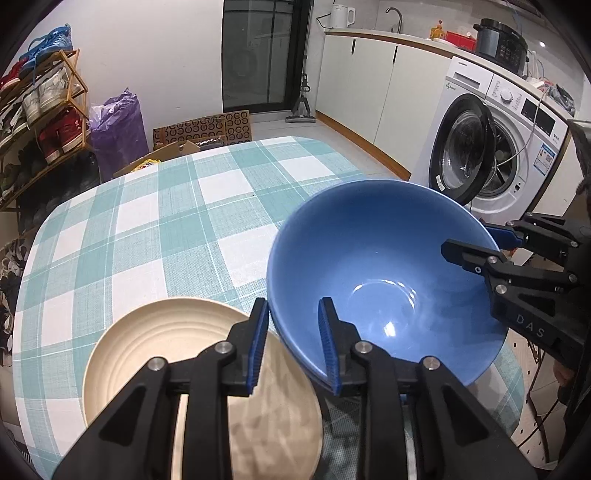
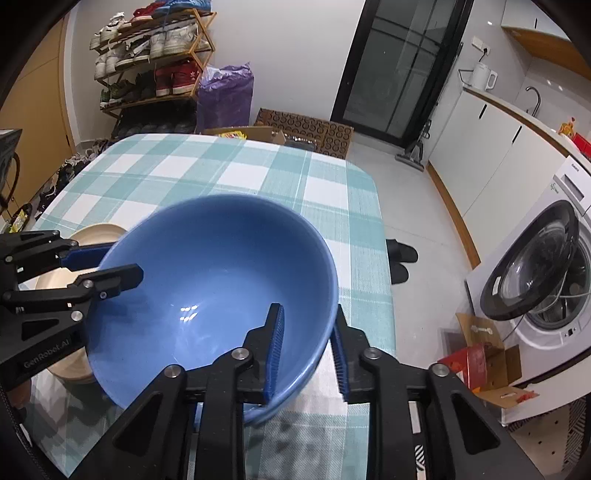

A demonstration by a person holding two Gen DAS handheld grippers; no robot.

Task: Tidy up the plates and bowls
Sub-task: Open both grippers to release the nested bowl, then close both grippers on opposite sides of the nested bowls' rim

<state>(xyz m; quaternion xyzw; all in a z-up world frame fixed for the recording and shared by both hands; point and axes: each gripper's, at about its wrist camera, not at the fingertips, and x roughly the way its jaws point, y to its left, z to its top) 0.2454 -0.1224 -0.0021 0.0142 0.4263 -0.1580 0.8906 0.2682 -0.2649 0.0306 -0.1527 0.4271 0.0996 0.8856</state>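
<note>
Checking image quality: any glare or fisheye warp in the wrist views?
Left wrist: ceiling-light glare spots inside blue bowl; black fisheye corners, table edge bowed. Right wrist: smaller highlights in the bowl; near fingers soft; door frame curved.

A home kitchen-laundry corner: a washer (image 1: 491,147) with its door open under the counter (image 1: 388,36) (kettle (image 1: 341,16) and tap on it), a shoe rack (image 2: 155,55), a checked table (image 1: 155,221).

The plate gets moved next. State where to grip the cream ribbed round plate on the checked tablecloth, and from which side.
Grip the cream ribbed round plate by its raised rim, probably coming from the side away from the blue glazed bowl. The plate lies flat, so only the rim gives an edge to pinch, and the bowl crowds its opposite edge.
</note>
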